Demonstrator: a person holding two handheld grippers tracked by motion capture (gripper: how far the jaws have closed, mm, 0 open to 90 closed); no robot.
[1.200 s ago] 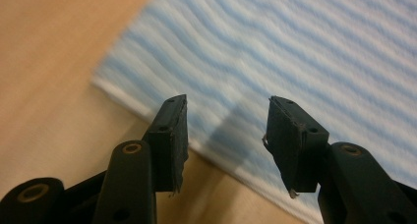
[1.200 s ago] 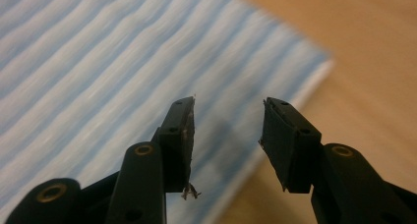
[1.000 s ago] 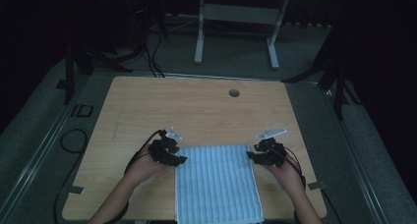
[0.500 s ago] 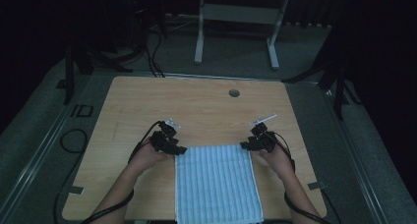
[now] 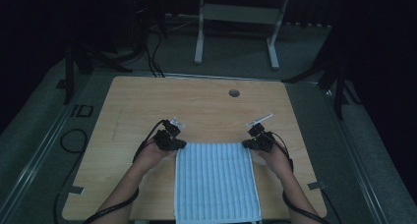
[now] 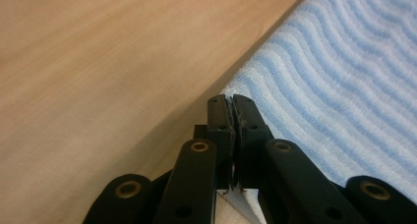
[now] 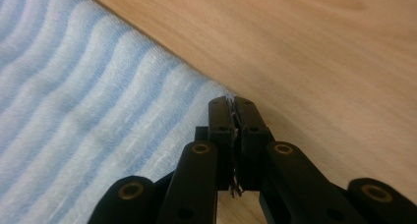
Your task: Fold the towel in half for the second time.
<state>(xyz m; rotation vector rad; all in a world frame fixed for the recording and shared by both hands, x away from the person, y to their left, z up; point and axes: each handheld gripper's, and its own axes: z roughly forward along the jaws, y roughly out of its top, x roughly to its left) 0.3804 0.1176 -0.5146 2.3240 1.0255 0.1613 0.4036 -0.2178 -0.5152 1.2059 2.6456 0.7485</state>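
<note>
Left gripper [image 5: 178, 145] jaws pressed together on the towel's [image 5: 216, 182] far-left corner; right gripper [image 5: 247, 145] likewise pinches the far-right corner (thin cloth edge visible between each pair of jaws). Corner grips keep the far edge taut, probably for a fold. Towel lies flat at 6 o'clock on the table [image 5: 206, 106], overhanging its near edge.

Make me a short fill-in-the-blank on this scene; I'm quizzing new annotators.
1. Each gripper is shut on a far ____ of the striped towel.
2. The towel's stripes are white and ____.
3. The towel's near edge hangs over the ____ edge of the wooden table.

Missing words: corner; blue; near
</note>
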